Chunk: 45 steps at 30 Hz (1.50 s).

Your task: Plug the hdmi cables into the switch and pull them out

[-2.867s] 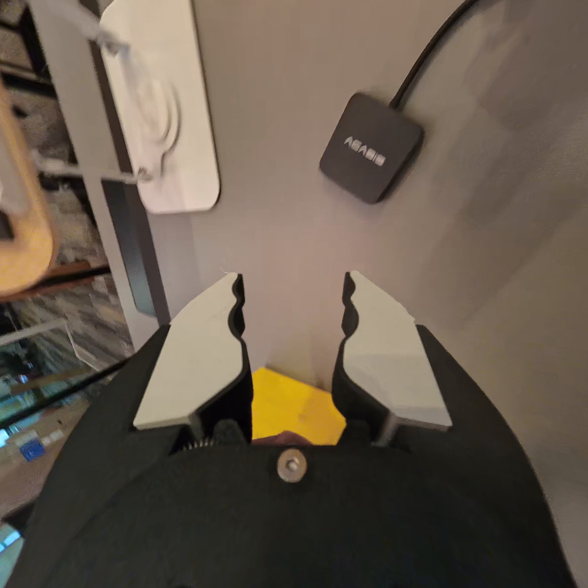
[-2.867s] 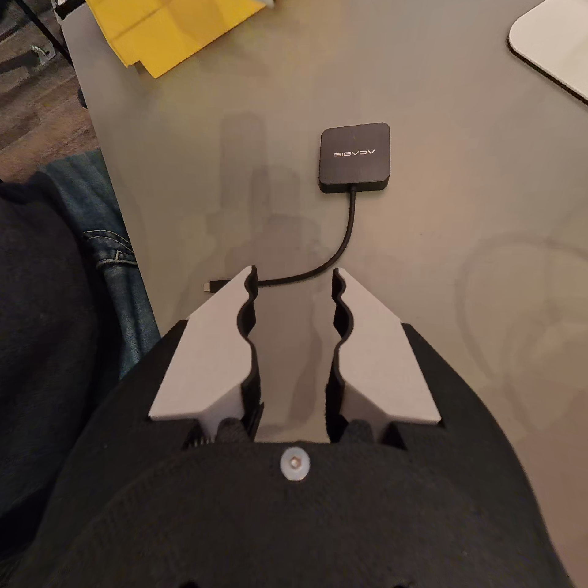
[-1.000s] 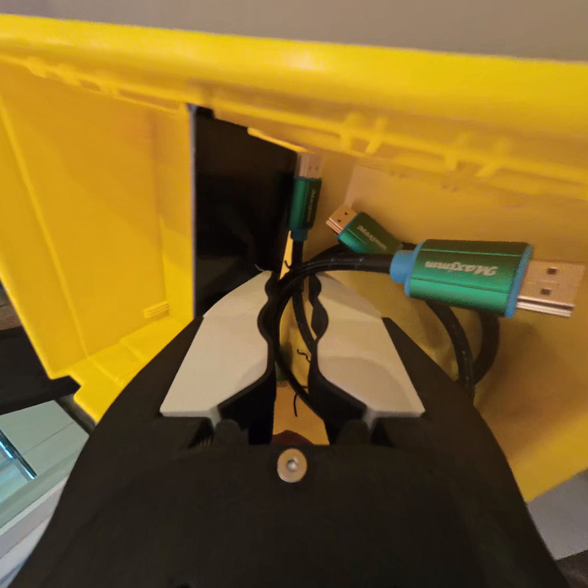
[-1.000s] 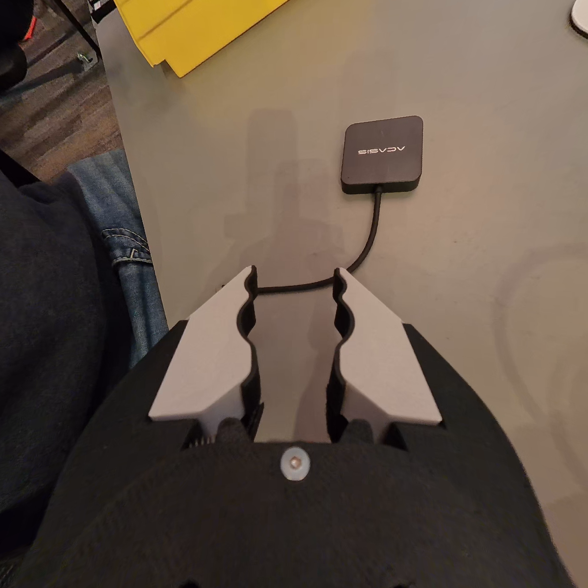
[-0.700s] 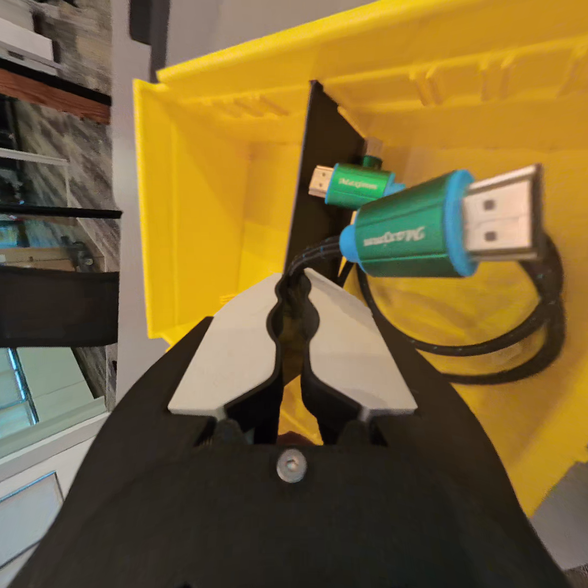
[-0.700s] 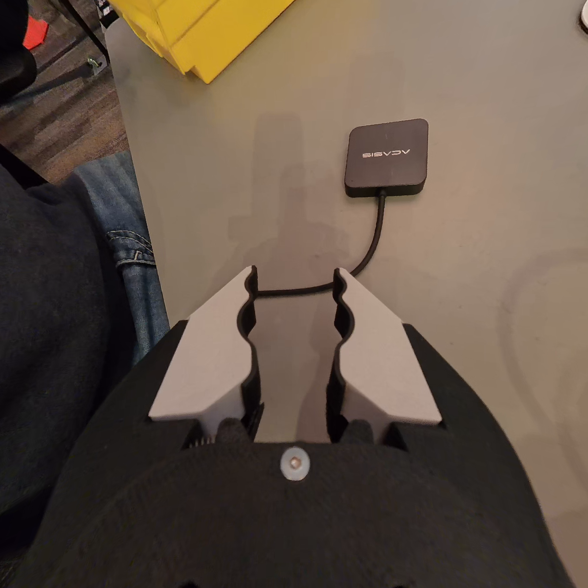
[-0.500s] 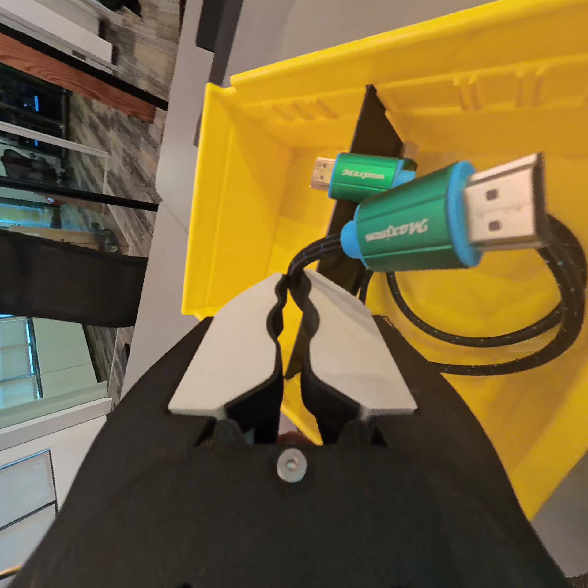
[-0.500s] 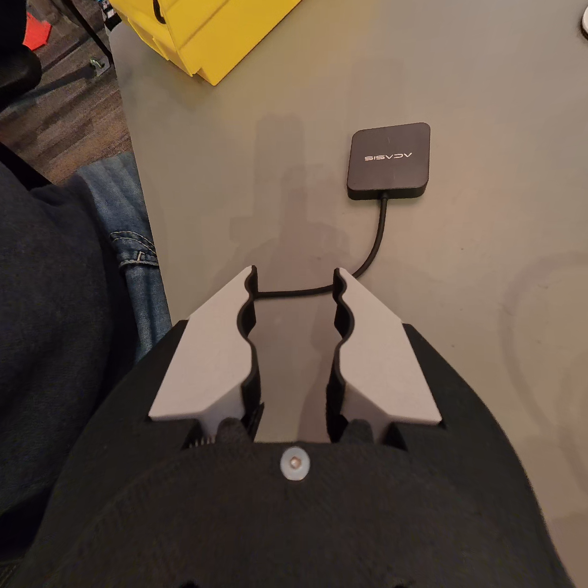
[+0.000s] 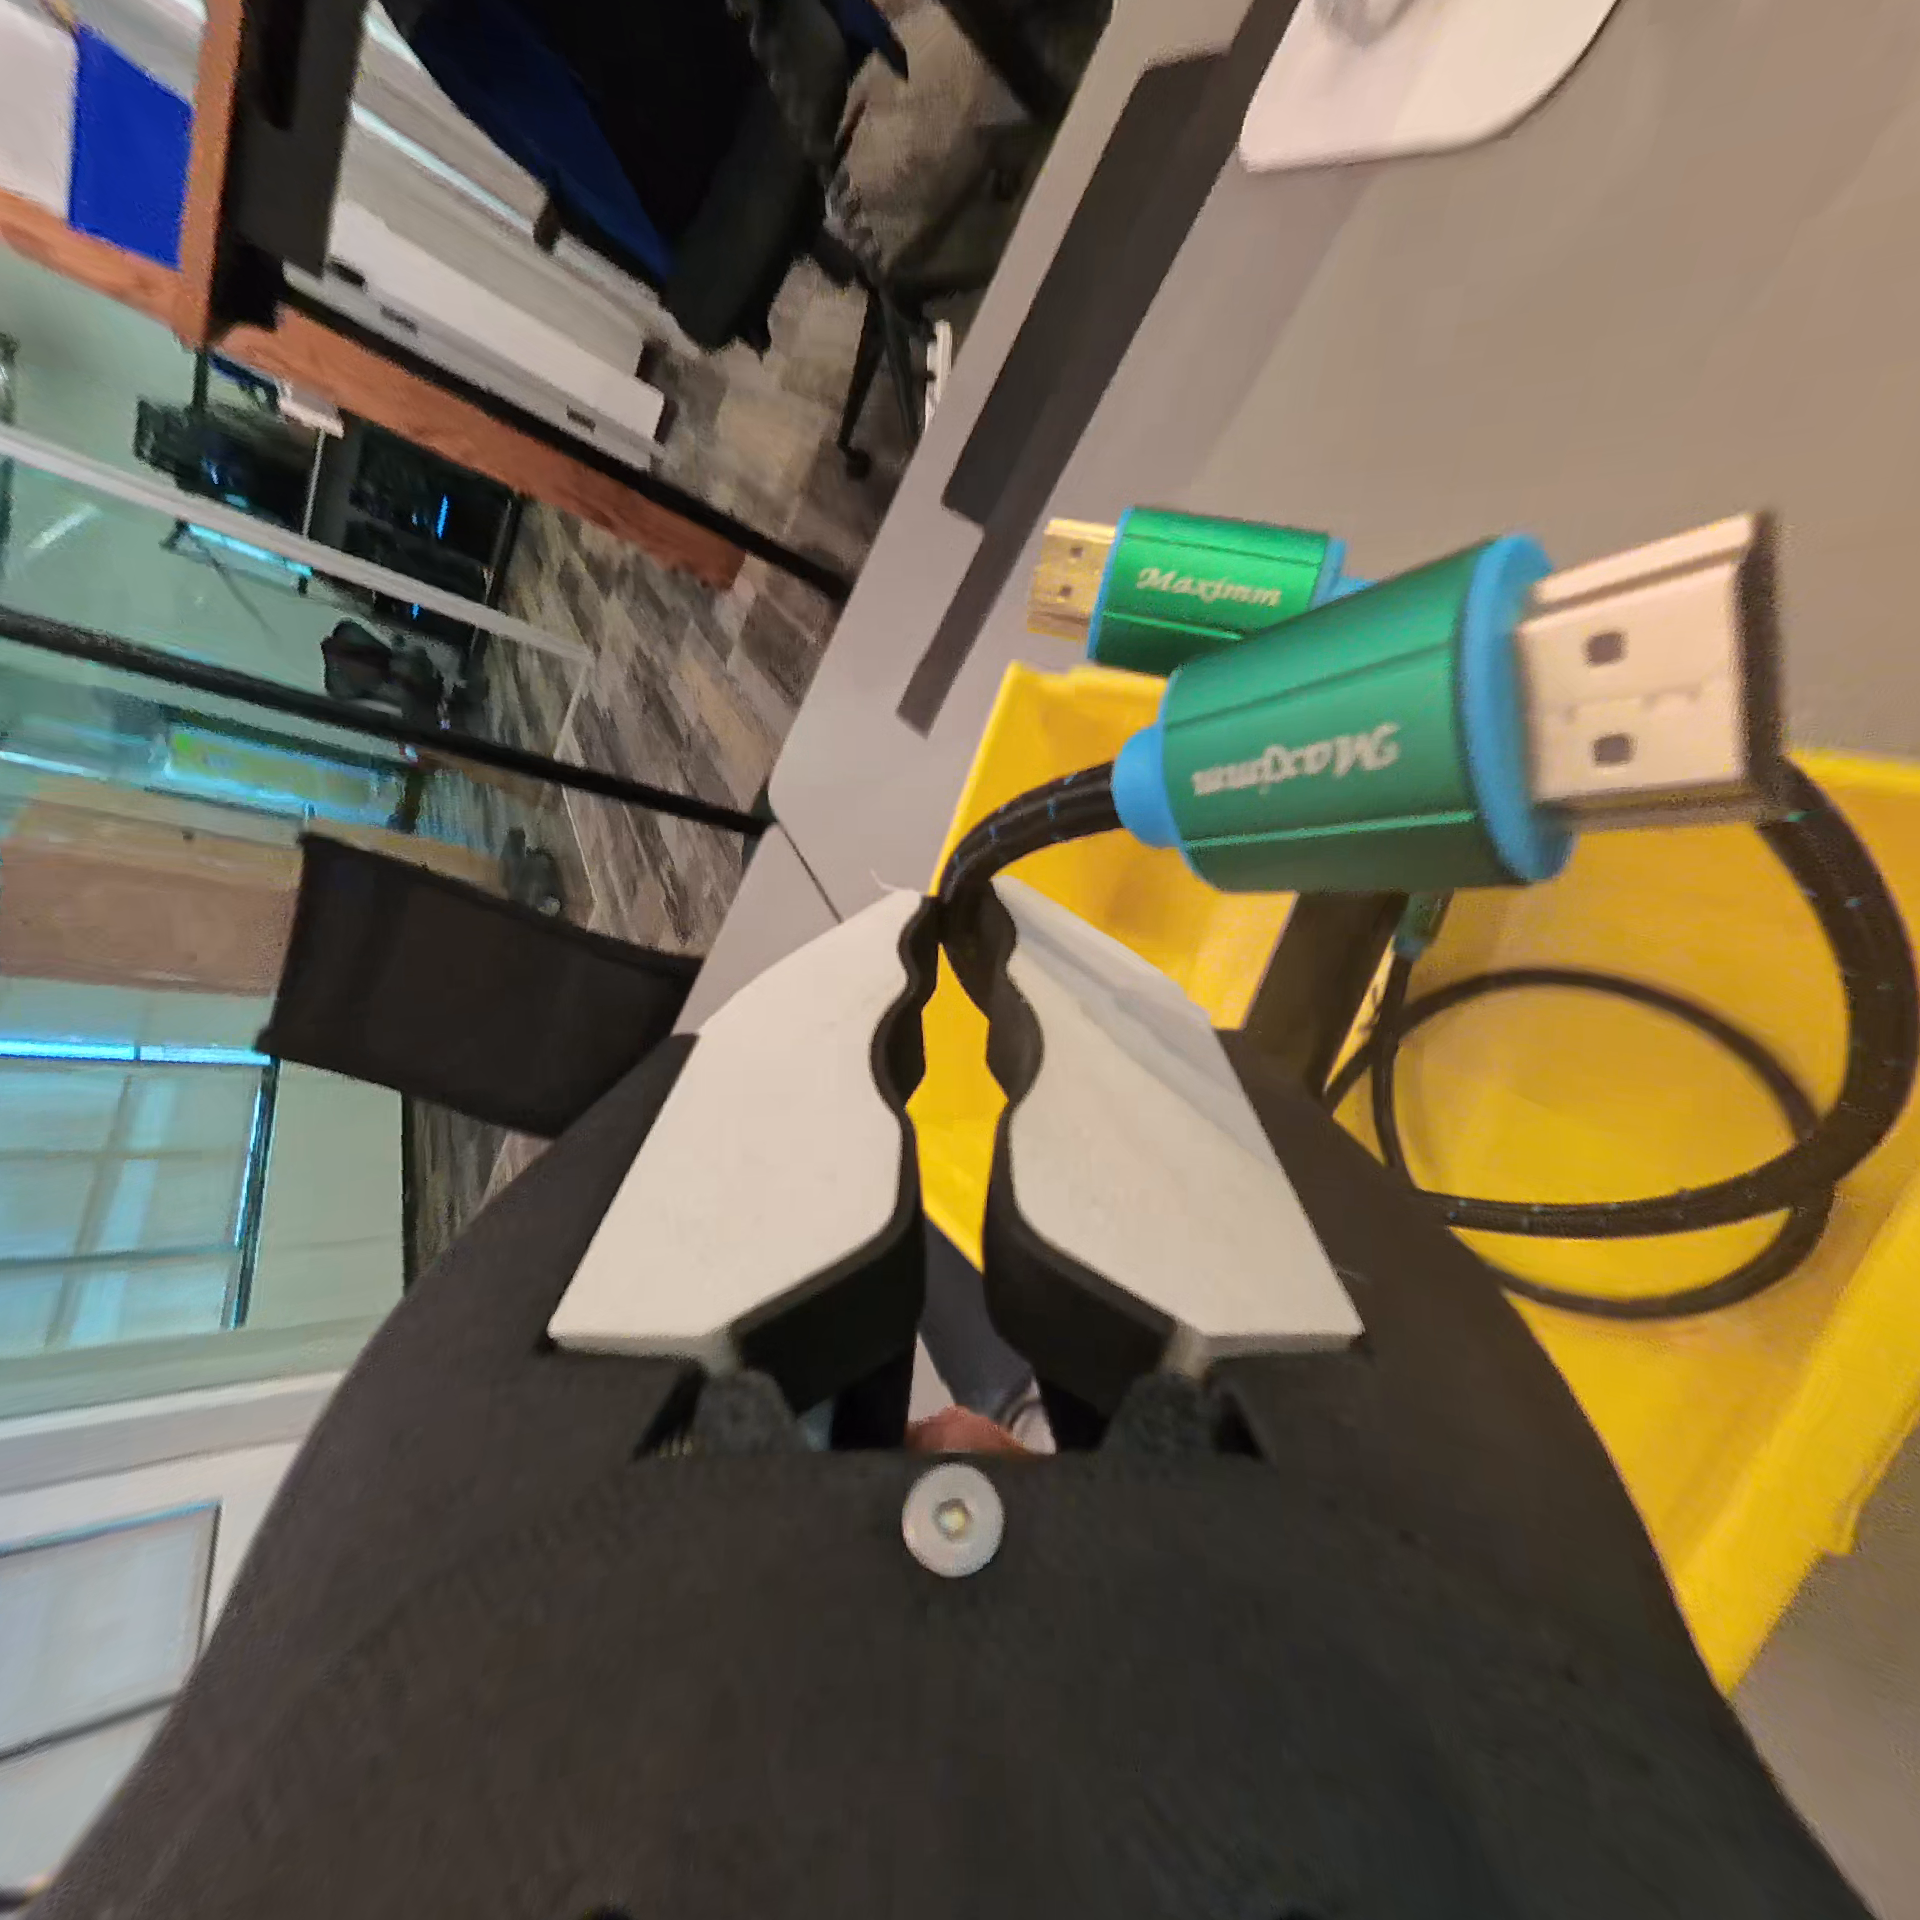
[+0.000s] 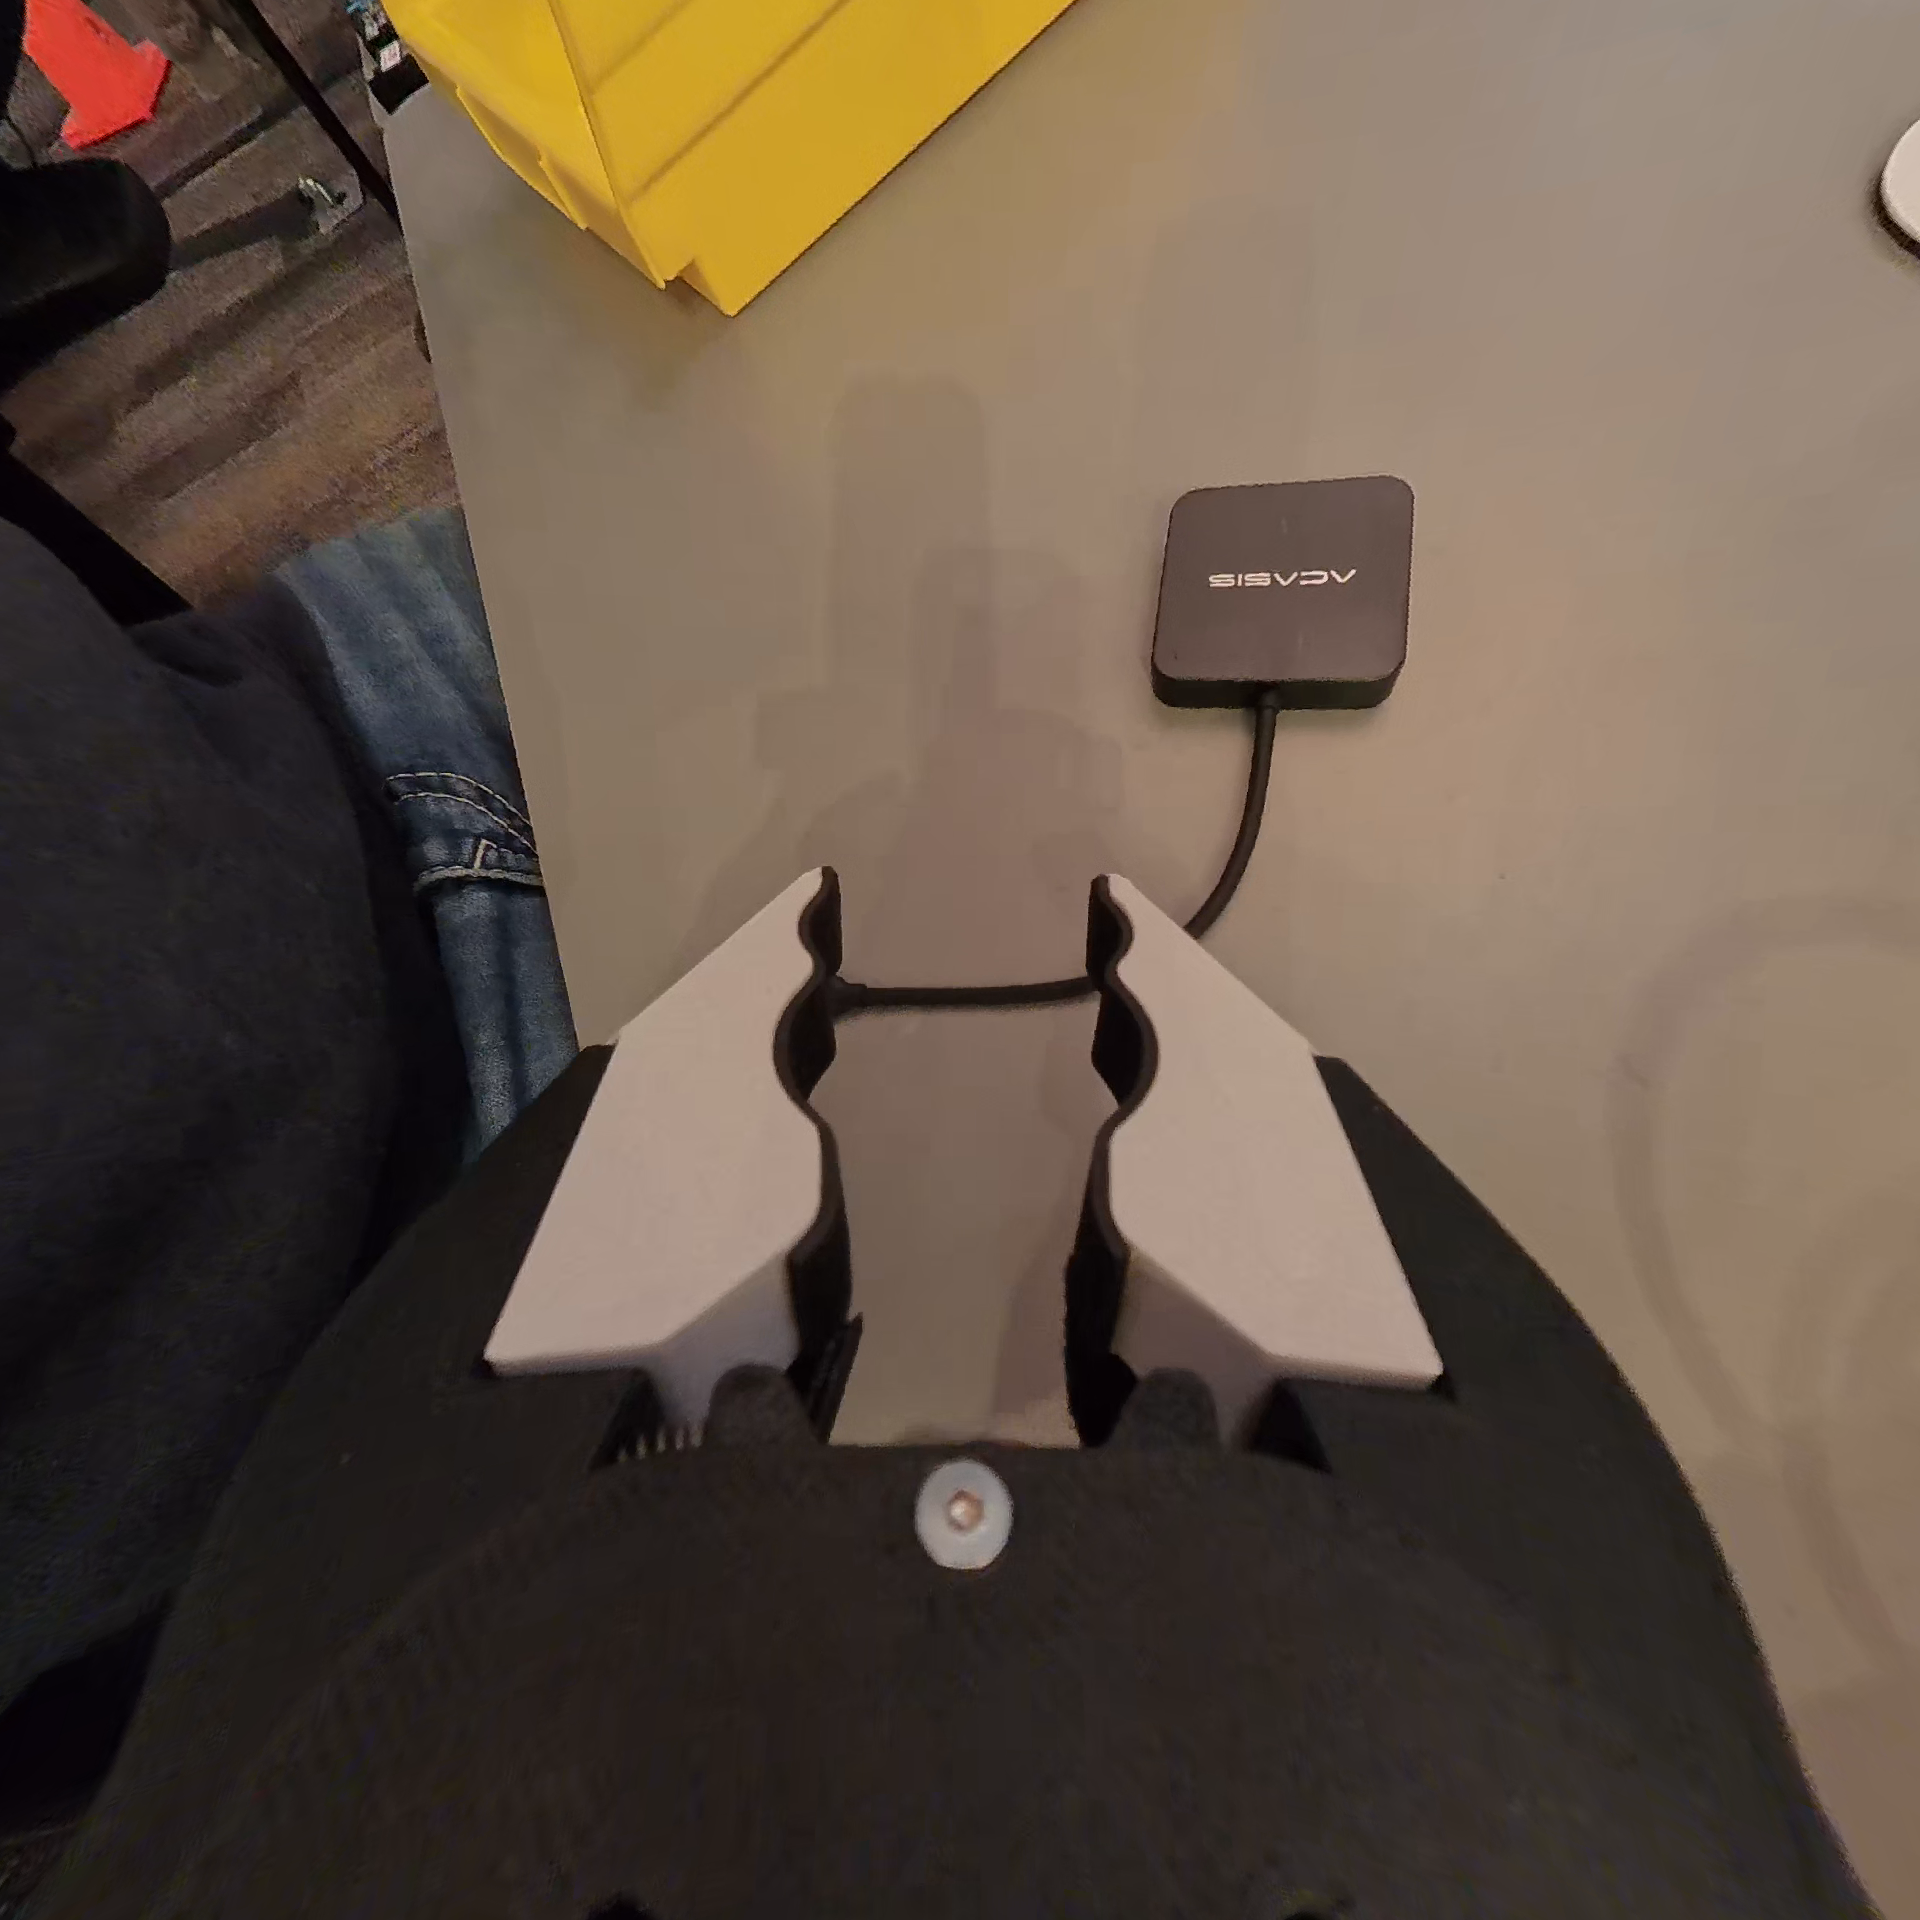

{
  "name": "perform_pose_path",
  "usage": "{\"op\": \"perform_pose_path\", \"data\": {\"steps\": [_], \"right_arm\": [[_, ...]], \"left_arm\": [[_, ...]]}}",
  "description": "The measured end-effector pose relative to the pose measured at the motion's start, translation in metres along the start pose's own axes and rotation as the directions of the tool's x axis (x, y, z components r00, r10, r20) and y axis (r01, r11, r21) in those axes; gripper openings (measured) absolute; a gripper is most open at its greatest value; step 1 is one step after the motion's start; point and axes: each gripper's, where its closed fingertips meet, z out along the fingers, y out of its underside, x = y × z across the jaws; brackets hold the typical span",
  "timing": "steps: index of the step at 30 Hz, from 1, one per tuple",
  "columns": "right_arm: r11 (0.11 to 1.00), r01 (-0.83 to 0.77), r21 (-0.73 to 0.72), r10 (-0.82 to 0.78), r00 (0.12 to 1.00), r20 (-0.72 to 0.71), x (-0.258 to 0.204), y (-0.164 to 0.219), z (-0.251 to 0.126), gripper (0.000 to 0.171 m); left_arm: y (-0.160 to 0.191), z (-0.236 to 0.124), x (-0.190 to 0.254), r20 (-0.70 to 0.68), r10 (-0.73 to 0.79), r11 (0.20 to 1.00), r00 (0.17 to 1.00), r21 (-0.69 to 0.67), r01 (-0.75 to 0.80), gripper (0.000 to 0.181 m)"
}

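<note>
The left claw [image 9: 961, 920], nearly closed, pinches the braided black HDMI cable [image 9: 1023, 847] just behind its green plug above the yellow plastic bin [image 9: 1621, 1351], so that plug may swing or slip, while the empty right claw [image 10: 961, 914] gapes near the square black switch [image 10: 1283, 587] on the grey desk [image 10: 1558, 312].

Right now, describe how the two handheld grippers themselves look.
Both match. The left gripper and right gripper have pale grey wedge-shaped fingers with wavy black inner pads, set in a broad matte black body with one silver screw at the centre.
</note>
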Motion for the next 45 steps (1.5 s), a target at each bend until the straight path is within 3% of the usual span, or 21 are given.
{"op": "perform_pose_path", "data": {"steps": [7, 13, 16, 23, 29, 39, 43, 45], "right_arm": [[0.999, 0.021, 0.044, -0.021, 1.0, -0.003, -0.007, -0.015, -0.01, 0.048], [0.996, 0.029, 0.082, -0.026, 0.999, -0.028, -0.006, -0.021, -0.022, 0.048], [0.996, 0.015, 0.085, -0.011, 0.999, -0.048, 0.002, -0.017, -0.023, 0.049], [0.999, 0.036, 0.008, -0.035, 0.997, -0.074, 0.012, -0.007, -0.002, 0.055], [0.996, 0.084, -0.034, -0.087, 0.992, -0.094, 0.034, -0.017, 0.027, 0.058], [0.974, 0.141, -0.177, -0.164, 0.978, -0.126, 0.066, -0.022, 0.072, 0.092], [0.962, 0.136, -0.238, -0.168, 0.978, -0.121, 0.074, -0.016, 0.088, 0.091], [0.961, 0.142, -0.238, -0.18, 0.973, -0.144, 0.079, -0.017, 0.09, 0.079]], "left_arm": [[-0.098, 0.013, 0.038, -0.063, 0.101, 0.992, 0.993, 0.077, -0.097, 0.006], [-0.13, 0.055, 0.119, -0.253, 0.186, 0.981, 0.949, -0.008, -0.195, 0.006], [-0.123, 0.072, 0.171, -0.391, 0.211, 0.96, 0.896, -0.087, -0.265, 0.006], [-0.097, 0.099, 0.231, -0.503, 0.182, 0.915, 0.845, -0.227, -0.333, 0.006], [-0.08, 0.108, 0.23, -0.509, 0.108, 0.907, 0.854, -0.302, -0.294, 0.006], [-0.072, 0.11, 0.228, -0.529, 0.07, 0.907, 0.846, -0.319, -0.275, 0.007], [-0.069, 0.108, 0.223, -0.529, 0.06, 0.908, 0.847, -0.323, -0.266, 0.008], [-0.068, 0.106, 0.219, -0.527, 0.049, 0.912, 0.849, -0.324, -0.253, 0.009]]}}
